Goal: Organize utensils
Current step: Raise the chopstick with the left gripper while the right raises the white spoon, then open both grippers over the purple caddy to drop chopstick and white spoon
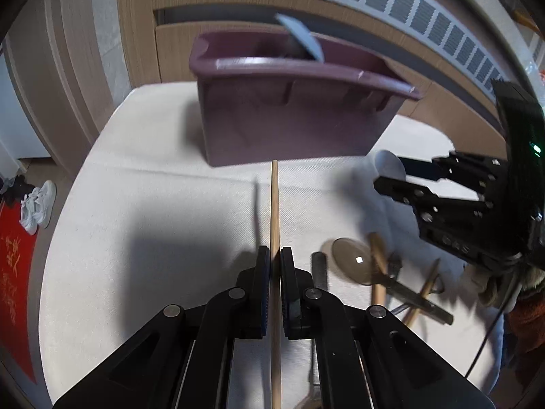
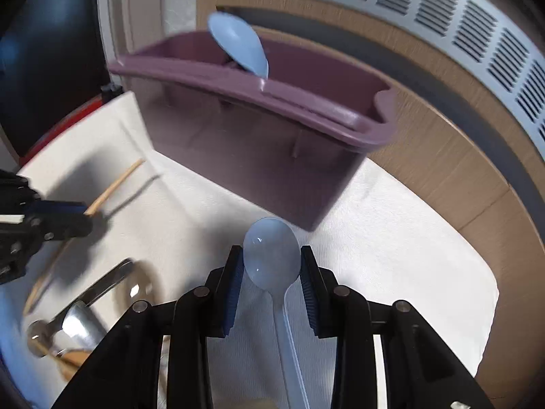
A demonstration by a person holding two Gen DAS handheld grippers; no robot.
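My left gripper (image 1: pixel 275 255) is shut on a wooden chopstick (image 1: pixel 275 204) that points at the purple utensil caddy (image 1: pixel 293 122) ahead. My right gripper (image 2: pixel 272 255) is shut on the bowl of a pale blue plastic spoon (image 2: pixel 270 252), held above the white cloth in front of the caddy (image 2: pixel 259 143). A second blue spoon (image 2: pixel 238 44) stands in the caddy, bowl up; it also shows in the left wrist view (image 1: pixel 301 35). The right gripper (image 1: pixel 391 177) shows at the right of the left wrist view, the left gripper (image 2: pixel 85 218) at the left of the right wrist view.
Loose utensils lie on the white cloth (image 1: pixel 153 204): a clear brown spoon (image 1: pixel 352 262), wooden chopsticks (image 1: pixel 422 293) and dark metal pieces in the left wrist view, metal spoons (image 2: pixel 78 320) in the right wrist view. A wooden cabinet (image 2: pixel 442 156) stands behind. Shoes (image 1: pixel 37 204) lie on the floor.
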